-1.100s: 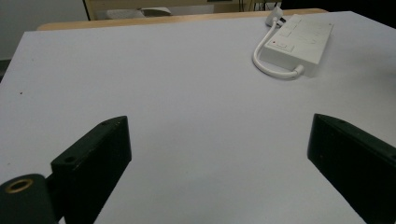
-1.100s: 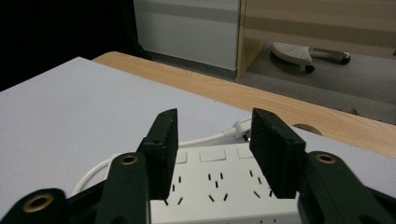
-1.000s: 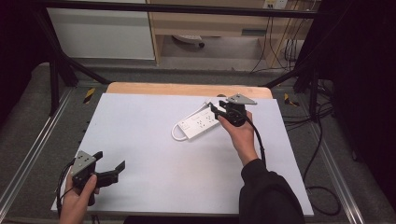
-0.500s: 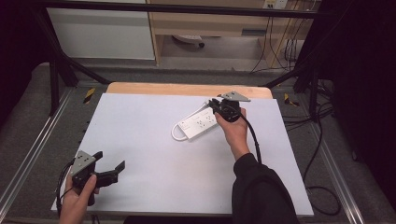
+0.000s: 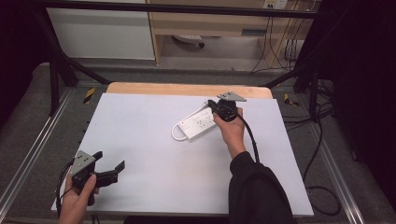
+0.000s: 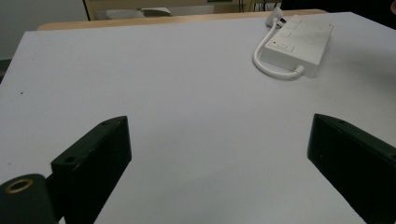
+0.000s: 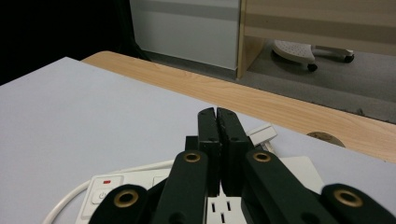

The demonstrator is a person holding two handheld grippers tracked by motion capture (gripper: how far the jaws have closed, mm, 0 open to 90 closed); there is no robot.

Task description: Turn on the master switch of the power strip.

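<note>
**Item: white power strip** — lies flat on the surface, directly beneath and just ahead of the right tongs, well apart from the left tongs. Its short white cord loops out from the switch end; the plug rests just beyond the right tongs' tips, toward the wooden edge.

**Right tongs** — jaws have just been closing and now stand pressed together, nothing between them. The right gripper view shows the joined tips poised over the socket face, with the red-marked switch to their lower left.

**Left tongs** — jaws spread wide, empty, held low over the near corner of the surface; the strip is far ahead and to their right in the left gripper view.

**Step in hand (judged):** the shut tips are probably meant to prod or press something on the strip, the switch or the plug.

**Handling notes:**
- Keep the tips shut to act as one blunt point.
- Press straight down; a slanted push would probably slide the light strip.
- If it skates, bring the left tongs across to brace the far end.
</note>
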